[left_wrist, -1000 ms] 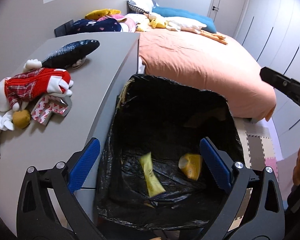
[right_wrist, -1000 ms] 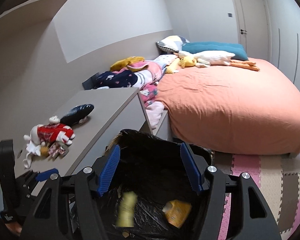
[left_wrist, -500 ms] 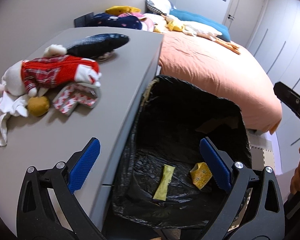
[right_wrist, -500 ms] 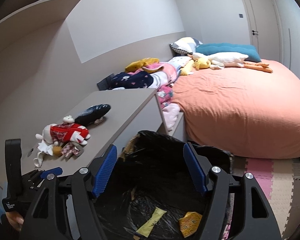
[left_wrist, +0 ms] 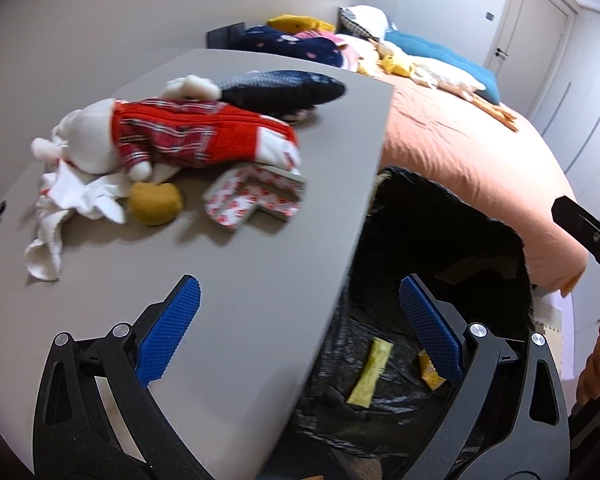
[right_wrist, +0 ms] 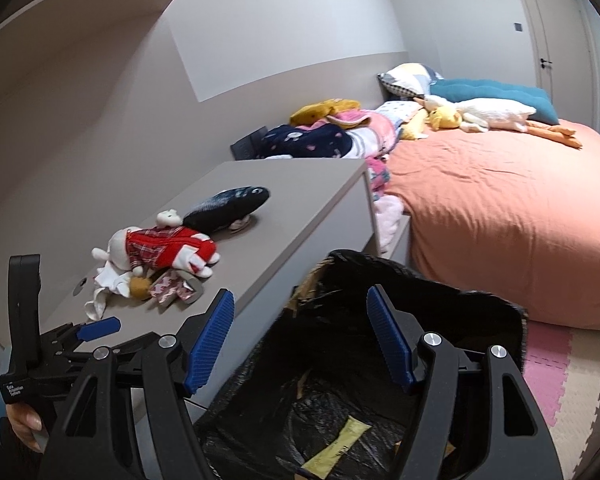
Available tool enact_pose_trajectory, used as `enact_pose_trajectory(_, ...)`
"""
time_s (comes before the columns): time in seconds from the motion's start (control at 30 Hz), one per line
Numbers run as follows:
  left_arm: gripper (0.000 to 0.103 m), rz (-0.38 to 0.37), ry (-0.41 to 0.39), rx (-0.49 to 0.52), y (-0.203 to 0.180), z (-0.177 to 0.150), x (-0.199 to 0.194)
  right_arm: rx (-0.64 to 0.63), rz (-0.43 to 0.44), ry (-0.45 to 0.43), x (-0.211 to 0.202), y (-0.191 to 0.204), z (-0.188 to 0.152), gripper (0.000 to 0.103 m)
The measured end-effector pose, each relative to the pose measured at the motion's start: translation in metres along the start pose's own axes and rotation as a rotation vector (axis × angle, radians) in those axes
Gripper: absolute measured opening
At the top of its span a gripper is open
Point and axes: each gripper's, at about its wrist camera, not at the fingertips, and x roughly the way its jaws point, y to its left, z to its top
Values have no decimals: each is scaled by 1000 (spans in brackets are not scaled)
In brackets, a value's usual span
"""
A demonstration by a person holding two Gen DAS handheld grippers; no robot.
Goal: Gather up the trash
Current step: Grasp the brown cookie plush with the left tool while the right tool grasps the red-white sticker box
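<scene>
Left wrist view: the left gripper [left_wrist: 300, 332] has its ribbed blue fingers [left_wrist: 168, 336] spread wide with nothing between them, straddling the edge of the smooth grey counter [left_wrist: 240, 280]. At eleven o'clock lie a plush rabbit [left_wrist: 172, 140] in red plaid, a scaly dark fish toy [left_wrist: 284, 88], a mustard pompom [left_wrist: 155, 202] and a red-and-white printed wrapper [left_wrist: 256, 200]. At four o'clock the crinkled black bin bag [left_wrist: 440, 280] holds a flat yellow sachet [left_wrist: 370, 376].

Right wrist view: the right gripper [right_wrist: 300, 340] is parted and empty above the bin bag [right_wrist: 420, 304], the yellow sachet [right_wrist: 336, 448] at six o'clock. An orange-sheeted bed [right_wrist: 500, 208] fills three o'clock.
</scene>
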Motion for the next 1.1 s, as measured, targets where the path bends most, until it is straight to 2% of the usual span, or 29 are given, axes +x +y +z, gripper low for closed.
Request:
enact_pose_trajectory(0.4, 97, 77, -42, -66, 44, 9, -1, -46, 95, 31, 39, 30, 3, 70)
enact_pose_trajectory(0.43, 94, 82, -48, -71, 48, 9, -2, -48, 102, 34, 41, 31, 3, 70)
enact_pose_trajectory(0.67, 54, 119, -39, -102, 72, 20, 9, -64, 149, 57, 59, 39, 2, 70)
enact_pose_trajectory(0.83, 53, 146, -34, -94, 80, 29, 21, -73, 173, 58, 66, 43, 4, 70)
enact_pose_trajectory(1.1, 53, 128, 11, -135, 98, 38, 47, -85, 191, 68, 78, 45, 4, 70)
